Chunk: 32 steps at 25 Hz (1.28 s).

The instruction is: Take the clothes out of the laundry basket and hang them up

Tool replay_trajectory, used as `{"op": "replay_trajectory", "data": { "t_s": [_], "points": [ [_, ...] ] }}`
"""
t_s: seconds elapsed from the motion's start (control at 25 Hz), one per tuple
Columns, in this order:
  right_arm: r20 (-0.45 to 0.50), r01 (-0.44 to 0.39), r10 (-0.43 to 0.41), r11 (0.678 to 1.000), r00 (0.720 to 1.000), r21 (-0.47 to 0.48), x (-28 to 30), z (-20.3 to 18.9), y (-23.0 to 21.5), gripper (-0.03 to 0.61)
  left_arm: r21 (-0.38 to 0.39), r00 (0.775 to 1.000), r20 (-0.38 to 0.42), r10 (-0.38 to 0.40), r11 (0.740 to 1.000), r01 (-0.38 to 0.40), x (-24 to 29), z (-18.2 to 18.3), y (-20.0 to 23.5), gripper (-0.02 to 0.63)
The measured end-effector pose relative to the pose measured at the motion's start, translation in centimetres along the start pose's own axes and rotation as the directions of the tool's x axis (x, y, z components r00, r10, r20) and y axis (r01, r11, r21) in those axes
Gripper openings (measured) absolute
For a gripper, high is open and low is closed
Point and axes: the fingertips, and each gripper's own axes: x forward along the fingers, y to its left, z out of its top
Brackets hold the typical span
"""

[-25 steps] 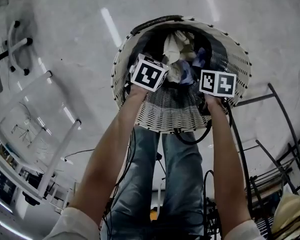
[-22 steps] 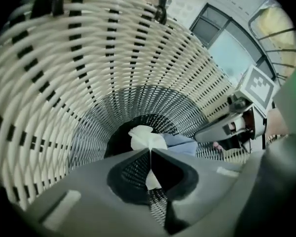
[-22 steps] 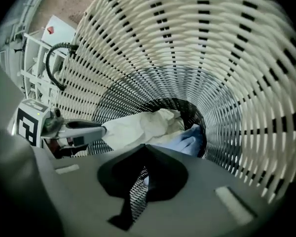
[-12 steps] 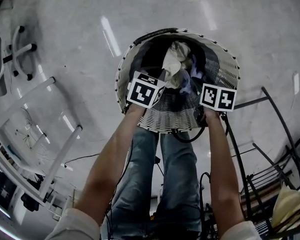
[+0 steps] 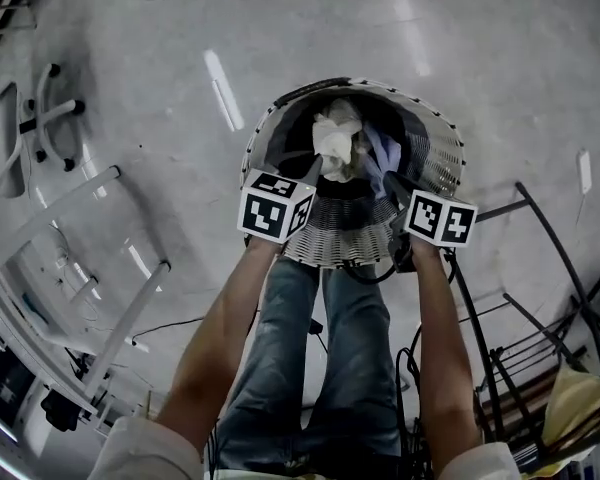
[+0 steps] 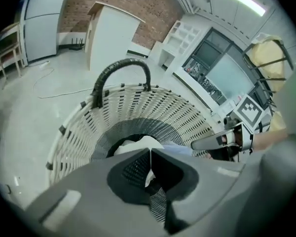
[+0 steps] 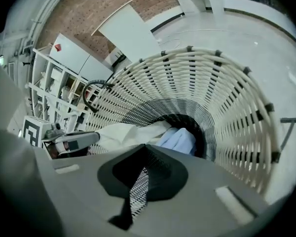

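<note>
A white woven laundry basket (image 5: 458, 153) with a black handle (image 6: 121, 70) stands on the floor in front of my legs. Inside lie a white garment (image 5: 335, 138) and a light blue garment (image 5: 382, 153). My left gripper (image 5: 310, 173) is over the near left rim, jaws shut, and the white garment (image 6: 138, 143) bunches right at its tips (image 6: 150, 152). My right gripper (image 5: 392, 183) is over the near right rim, also shut. The light blue garment (image 7: 180, 139) sits at its tips (image 7: 147, 145). The pinch points are hidden behind the jaws. The basket's wall (image 7: 227, 107) shows through the gaps.
A black metal rack (image 5: 540, 268) stands close on the right, with a yellowish thing (image 5: 580, 403) near it. A white tube frame (image 5: 90, 228) and a chair base (image 5: 40, 108) are on the left. A black cable (image 5: 375, 273) loops by my feet.
Both grippers have come up out of the basket's inside to its near rim. The white and blue garments have risen with them. The basket looks smaller and farther below.
</note>
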Motion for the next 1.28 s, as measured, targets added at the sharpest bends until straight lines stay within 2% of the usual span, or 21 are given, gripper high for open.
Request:
{"op": "replay_trajectory", "data": {
  "t_s": [0.28,0.44,0.64,0.92,1.28],
  "points": [
    [0.054,-0.013,0.012,1.0,0.998,0.022,-3.6,0.7,1.2,0.026,-0.037,0.998,0.065,-0.002,0.999,0.005,-3.8,2.1,-0.5,0.011],
    [0.102,-0.062,0.055,0.996,0.993,0.061,-5.9,1.3,2.6,0.026,-0.053,0.993,0.116,0.0,0.999,0.006,-6.4,3.9,-0.7,0.011],
    [0.153,-0.105,0.099,0.994,0.983,0.033,-8.9,2.1,4.8,0.026,-0.058,0.984,0.176,-0.005,0.998,0.015,-9.5,6.1,-1.2,0.011],
    [0.206,-0.135,0.122,0.989,0.971,0.052,-11.8,3.3,7.2,0.026,-0.039,0.979,0.205,-0.02,0.999,0.028,-12.6,7.9,-2.1,0.011],
    [0.283,-0.157,0.125,0.983,0.951,0.091,-17.6,3.9,10.0,0.026,-0.057,0.967,0.252,-0.031,0.997,0.047,-17.7,10.1,-4.1,0.011]
  ]
}}
